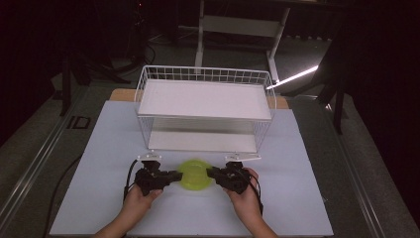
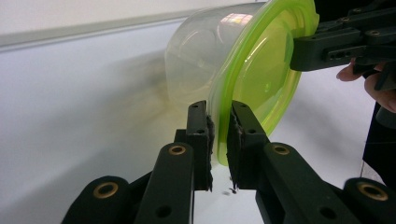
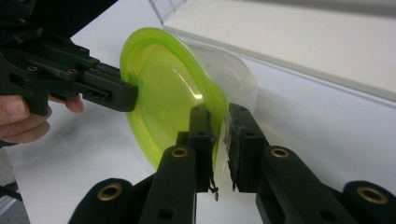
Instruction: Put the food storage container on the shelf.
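Container: a clear plastic tub (image 1: 194, 174) with a lime-green rim, round, see-through walls, shown tilted on its side in both gripper views, its open mouth facing each camera
Rim: bright green band (image 2: 261, 70) circling the mouth, thicker and more opaque than the pale walls behind it
Place: on the white worktop (image 1: 99, 148), at 6 o'clock from the wire rack (image 1: 205, 106), between the two grippers
Left gripper: left gripper (image 1: 168, 176) at 9 o'clock of the tub; in the left gripper view its jaws are narrow and clamped on the green rim, one pad (image 2: 201, 135) outside, one inside
Right gripper: right gripper (image 1: 214, 173) at 3 o'clock of the tub; in the right gripper view its jaws are nearly together with the rim (image 3: 212, 100) pinched between the pads
Hands: one hand behind each gripper, entering from 6 o'clock in the high view
Rack: white wire frame with two white shelves, standing at 12 o'clock on the worktop, apart from the tub
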The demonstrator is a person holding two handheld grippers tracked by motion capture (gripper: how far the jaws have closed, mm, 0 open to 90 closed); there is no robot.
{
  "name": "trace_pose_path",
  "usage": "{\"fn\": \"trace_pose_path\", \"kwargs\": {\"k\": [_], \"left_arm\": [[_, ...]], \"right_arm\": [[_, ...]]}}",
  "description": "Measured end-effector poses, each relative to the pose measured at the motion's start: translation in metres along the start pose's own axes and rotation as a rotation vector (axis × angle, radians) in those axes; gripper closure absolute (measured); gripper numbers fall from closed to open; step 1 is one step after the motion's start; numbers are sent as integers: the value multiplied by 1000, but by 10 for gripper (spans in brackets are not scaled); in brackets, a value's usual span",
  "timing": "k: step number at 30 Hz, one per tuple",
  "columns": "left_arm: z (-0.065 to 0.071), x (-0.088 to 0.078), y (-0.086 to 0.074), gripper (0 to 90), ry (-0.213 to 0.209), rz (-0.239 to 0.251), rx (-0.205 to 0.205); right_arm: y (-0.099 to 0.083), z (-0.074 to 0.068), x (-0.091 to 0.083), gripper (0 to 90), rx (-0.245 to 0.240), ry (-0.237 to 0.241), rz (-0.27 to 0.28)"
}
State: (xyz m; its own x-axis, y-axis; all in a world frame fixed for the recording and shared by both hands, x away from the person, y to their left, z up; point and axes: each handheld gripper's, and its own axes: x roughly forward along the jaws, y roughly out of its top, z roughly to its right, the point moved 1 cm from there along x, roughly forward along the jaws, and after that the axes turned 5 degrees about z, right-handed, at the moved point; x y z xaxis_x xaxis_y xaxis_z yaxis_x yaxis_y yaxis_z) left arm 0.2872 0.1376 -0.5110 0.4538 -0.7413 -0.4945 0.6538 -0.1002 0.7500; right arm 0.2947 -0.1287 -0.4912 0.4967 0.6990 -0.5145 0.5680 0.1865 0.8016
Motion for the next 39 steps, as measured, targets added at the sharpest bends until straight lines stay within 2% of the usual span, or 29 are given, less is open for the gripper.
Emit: {"fn": "trace_pose_path", "kwargs": {"k": [4, 11, 15, 19, 22, 25, 35, 39], "left_arm": [[6, -1, 11, 811, 19, 17, 19], [6, 2, 29, 813, 11, 59, 47], [5, 5, 35, 817, 7, 98, 60], [3, 10, 39, 818, 16, 108, 71], [-3, 17, 42, 817, 18, 150, 83], [-8, 21, 42, 816, 23, 167, 94], [-21, 34, 42, 813, 59, 173, 79], [-26, 38, 43, 813, 60, 173, 69]], "right_arm": [[6, 2, -5, 810, 11, -1, 28], [20, 8, -9, 809, 35, -21, 64], [23, 16, -9, 808, 63, -16, 86], [26, 21, -7, 808, 74, -26, 94], [29, 27, -3, 808, 96, -39, 98], [30, 32, 1, 808, 108, -48, 100], [32, 41, 17, 807, 92, -75, 93], [33, 45, 21, 807, 98, -81, 88]]}}
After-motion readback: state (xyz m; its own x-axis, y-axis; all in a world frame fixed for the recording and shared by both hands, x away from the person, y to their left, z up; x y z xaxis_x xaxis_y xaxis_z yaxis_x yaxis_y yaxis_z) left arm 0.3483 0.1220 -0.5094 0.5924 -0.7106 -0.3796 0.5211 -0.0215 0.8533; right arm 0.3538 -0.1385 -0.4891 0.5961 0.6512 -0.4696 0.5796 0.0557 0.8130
